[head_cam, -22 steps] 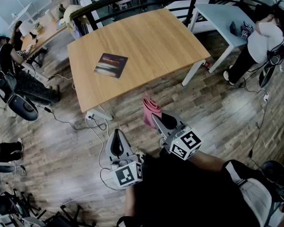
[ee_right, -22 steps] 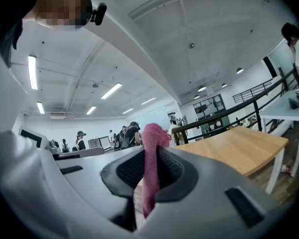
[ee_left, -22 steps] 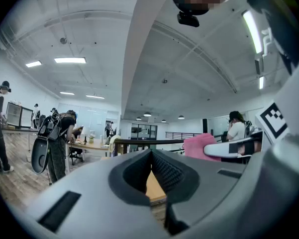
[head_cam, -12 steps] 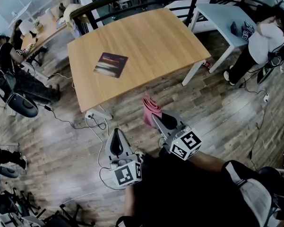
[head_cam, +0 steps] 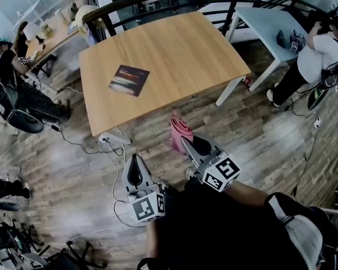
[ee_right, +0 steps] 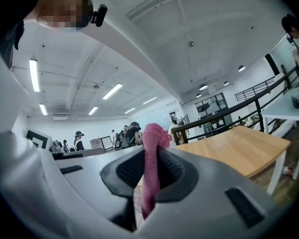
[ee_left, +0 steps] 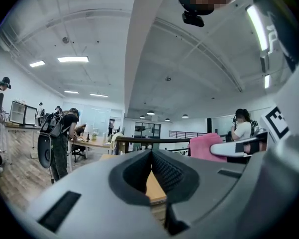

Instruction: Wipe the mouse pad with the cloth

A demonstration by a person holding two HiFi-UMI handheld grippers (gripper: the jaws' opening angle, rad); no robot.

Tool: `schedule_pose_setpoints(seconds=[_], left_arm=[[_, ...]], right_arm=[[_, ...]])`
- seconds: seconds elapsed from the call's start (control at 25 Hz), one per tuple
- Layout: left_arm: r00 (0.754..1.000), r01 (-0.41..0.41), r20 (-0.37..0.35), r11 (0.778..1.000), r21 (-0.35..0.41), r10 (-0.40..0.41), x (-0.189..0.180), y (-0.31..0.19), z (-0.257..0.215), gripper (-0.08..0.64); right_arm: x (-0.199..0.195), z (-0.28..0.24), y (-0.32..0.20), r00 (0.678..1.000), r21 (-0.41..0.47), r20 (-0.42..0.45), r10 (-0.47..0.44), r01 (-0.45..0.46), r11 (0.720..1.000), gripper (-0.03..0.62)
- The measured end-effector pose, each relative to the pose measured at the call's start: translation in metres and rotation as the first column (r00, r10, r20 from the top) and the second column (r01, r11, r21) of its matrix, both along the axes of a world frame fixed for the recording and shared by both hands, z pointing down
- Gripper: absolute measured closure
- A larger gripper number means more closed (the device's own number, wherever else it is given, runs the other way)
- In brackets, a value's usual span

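Short of the table point(head_cam: 174, 55), the right gripper point(head_cam: 185, 141) pinches the cloth point(head_cam: 179, 131), seemingly ready to wipe the mouse pad point(head_cam: 129, 80); the left gripper point(head_cam: 136, 160) is pressed together, empty.

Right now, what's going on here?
A person standing short of the wooden table holds a gripper in each hand. The right gripper is shut on a pink cloth; the left gripper is shut with nothing in it. The mouse pad lies on the table, apart from both grippers, so wiping has not begun.
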State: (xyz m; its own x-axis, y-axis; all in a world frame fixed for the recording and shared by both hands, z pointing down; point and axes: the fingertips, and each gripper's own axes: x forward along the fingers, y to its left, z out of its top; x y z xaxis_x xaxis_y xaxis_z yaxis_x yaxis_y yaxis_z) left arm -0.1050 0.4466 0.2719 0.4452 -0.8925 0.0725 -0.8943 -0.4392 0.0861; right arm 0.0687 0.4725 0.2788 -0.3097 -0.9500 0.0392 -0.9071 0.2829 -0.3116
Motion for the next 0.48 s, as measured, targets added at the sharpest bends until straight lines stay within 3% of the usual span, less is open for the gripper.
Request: schedule_pose_setpoints(seconds=[0.28, 0.48], left_arm=[[0.997, 0.080, -0.004, 0.997, -0.008, -0.080, 0.018, -0.007, 0.009, 0.537], [0.996, 0.093, 0.018, 0.995, -0.022, -0.092, 0.025, -0.024, 0.018, 0.537]], right_arm=[[0.037, 0.017, -0.012, 0.999, -0.010, -0.017, -0.047, 0.047, 0.999, 0.535], [0.049, 0.024, -0.032, 0.999, -0.011, -0.006, -0.049, 0.049, 0.999, 0.535]])
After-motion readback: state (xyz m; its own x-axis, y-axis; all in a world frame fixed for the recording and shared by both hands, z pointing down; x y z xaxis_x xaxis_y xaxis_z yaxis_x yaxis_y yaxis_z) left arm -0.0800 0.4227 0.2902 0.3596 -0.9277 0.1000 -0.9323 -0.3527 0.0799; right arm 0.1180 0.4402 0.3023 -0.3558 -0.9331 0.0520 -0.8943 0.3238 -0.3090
